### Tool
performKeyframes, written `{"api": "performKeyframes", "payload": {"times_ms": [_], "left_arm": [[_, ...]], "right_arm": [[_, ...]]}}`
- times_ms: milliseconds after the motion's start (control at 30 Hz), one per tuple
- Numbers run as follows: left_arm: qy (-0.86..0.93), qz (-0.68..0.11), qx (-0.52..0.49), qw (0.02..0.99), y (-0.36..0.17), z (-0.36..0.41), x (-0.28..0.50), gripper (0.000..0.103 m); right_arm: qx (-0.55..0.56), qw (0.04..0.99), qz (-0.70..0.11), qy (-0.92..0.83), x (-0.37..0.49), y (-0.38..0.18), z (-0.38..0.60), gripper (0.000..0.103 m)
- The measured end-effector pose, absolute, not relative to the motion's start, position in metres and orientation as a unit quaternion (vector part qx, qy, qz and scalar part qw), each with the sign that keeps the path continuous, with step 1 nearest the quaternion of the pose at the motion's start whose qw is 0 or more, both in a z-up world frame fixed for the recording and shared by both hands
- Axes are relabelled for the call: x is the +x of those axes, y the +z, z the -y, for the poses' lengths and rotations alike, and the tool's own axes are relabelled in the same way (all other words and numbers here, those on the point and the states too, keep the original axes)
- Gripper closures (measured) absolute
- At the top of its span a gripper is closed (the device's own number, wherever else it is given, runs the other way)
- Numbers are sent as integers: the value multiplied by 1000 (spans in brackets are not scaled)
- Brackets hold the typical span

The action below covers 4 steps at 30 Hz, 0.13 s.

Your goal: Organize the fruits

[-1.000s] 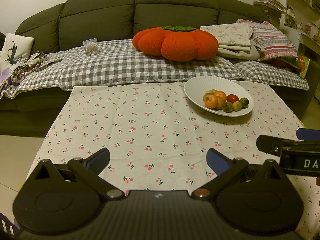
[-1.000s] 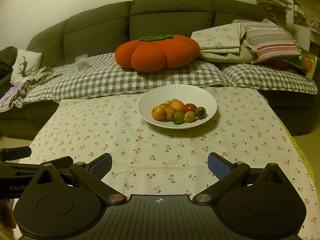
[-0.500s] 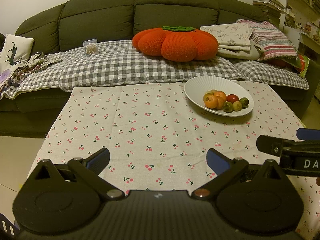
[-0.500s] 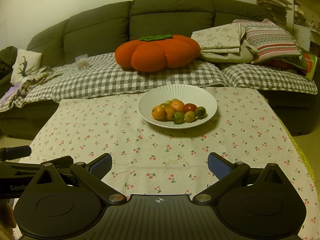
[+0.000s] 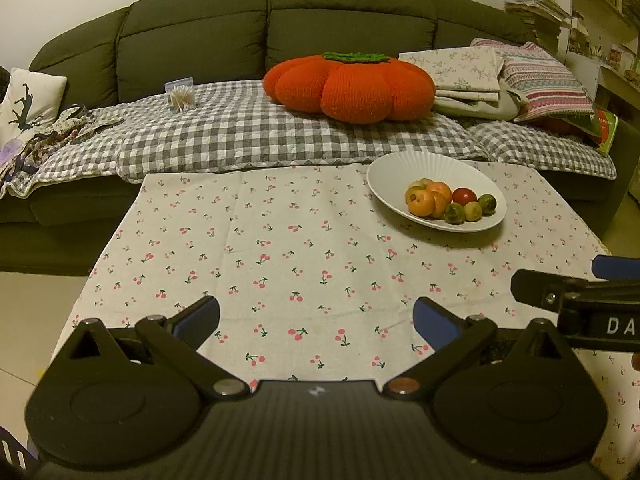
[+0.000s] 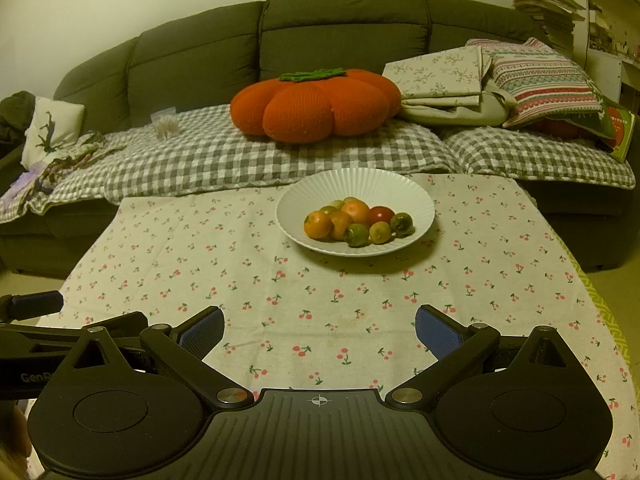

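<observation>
We've got both grippers spread wide with nothing in them, left gripper (image 5: 316, 316) and right gripper (image 6: 318, 330), low over the cherry-print tablecloth (image 6: 248, 280). The fruits (image 6: 358, 222) sit piled in the white plate (image 6: 392, 184) at the far side, bare cloth between. Behind it: sofa (image 6: 344, 28) with a pumpkin cushion (image 6: 316, 102).

Fruits (image 5: 450, 202) in white plate (image 5: 400, 168)

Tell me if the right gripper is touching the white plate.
Apart. The right wrist view shows the right gripper open, with bare cherry-print tablecloth between its fingertips and the white plate.
</observation>
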<state>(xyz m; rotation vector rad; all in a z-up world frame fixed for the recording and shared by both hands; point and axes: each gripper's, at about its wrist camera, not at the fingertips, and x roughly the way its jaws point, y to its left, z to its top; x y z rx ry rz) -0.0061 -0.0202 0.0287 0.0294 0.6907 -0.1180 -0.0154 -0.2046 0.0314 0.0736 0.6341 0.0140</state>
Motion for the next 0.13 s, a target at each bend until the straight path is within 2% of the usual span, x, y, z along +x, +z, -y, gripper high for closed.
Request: {"api": "performKeyframes", "payload": {"times_ms": [133], "left_arm": [[-58,-339,13,939,28,20,-5,1]], "right_arm": [[37,949,-312,7,-15,31,205,1]]}}
